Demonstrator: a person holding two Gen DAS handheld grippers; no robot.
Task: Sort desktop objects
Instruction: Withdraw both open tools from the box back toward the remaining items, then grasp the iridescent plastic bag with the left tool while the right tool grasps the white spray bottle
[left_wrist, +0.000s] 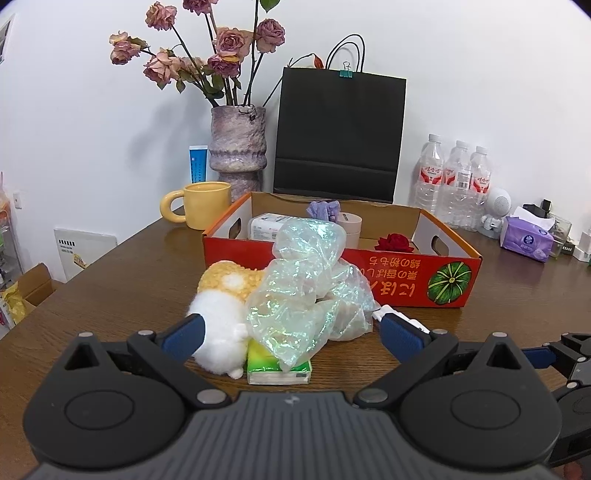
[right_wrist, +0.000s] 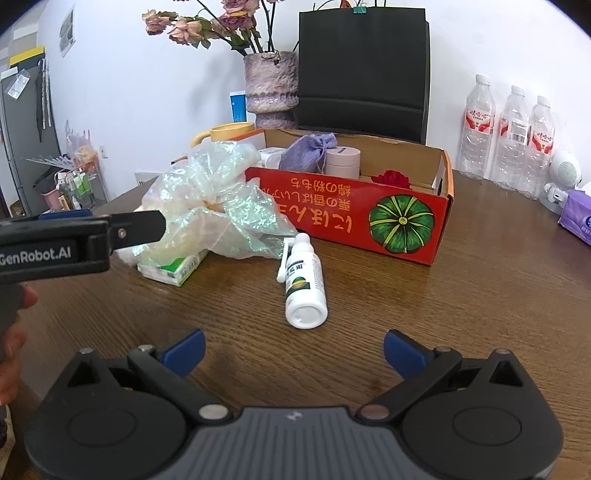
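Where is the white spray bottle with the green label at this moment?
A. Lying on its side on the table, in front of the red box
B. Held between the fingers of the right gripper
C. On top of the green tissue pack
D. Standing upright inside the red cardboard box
A: in the right wrist view the white spray bottle lies flat on the wooden table, in front of the red box; the right gripper is open and empty.
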